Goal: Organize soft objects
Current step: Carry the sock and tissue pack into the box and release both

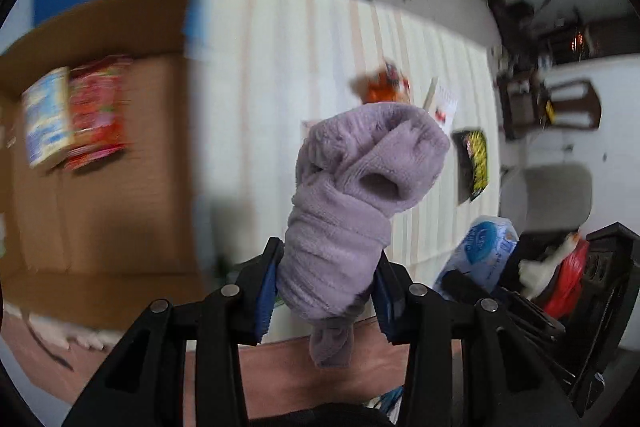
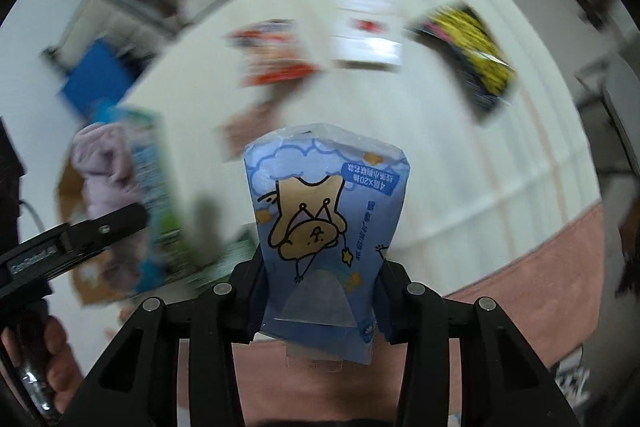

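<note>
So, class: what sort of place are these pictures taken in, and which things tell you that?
Probably a room in a home. A table under a pale striped tablecloth holds snack packets, a cardboard box stands on it, and a grey upholstered chair sits beside it.

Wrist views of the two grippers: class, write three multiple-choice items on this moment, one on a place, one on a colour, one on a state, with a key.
1. Where do the two packets already put away sit?
A. in the cardboard box
B. on a chair
C. on the floor

2. What colour is the towel held by the left gripper?
A. green
B. lilac
C. black

3. What is the state of the right gripper?
A. open and bare
B. shut on a tissue pack
C. shut on a towel

Key:
1 A, they lie inside the cardboard box.
2 B, the towel in the left gripper is lilac.
3 B, the right gripper clamps the blue tissue pack.
</note>
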Available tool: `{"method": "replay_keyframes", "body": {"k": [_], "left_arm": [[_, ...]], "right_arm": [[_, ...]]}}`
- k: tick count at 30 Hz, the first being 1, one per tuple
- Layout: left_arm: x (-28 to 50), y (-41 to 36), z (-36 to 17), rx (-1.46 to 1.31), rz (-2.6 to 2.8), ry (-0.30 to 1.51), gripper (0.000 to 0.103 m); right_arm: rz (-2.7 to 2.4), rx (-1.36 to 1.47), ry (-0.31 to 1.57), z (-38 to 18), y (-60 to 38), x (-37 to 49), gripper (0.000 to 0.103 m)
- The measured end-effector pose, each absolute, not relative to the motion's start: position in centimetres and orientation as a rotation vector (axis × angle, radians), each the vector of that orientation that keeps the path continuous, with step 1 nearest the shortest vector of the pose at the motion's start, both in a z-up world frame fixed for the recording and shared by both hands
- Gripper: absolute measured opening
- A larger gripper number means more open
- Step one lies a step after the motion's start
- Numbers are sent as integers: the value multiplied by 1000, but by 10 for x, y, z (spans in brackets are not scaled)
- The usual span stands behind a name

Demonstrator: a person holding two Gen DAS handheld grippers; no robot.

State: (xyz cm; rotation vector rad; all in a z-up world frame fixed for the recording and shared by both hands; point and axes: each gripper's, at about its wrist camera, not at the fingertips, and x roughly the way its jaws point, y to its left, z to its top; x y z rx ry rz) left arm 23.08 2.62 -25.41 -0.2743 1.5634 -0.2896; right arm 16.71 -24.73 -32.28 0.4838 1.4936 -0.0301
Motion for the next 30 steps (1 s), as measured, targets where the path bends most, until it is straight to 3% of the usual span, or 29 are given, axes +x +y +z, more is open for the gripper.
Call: {"method": "replay_keyframes", "body": {"k": [8, 13, 30], "left_arm": [[225, 155, -191, -339, -114, 1429, 38], [237, 232, -199, -329, 11, 1421, 38], [319, 293, -325, -201, 139, 1631, 40]], "right_arm": [[284, 351, 1414, -237, -99, 202, 46], [335, 259, 1414, -231, -27, 232, 46], [181, 2, 1548, -365, 82, 327, 46]]}}
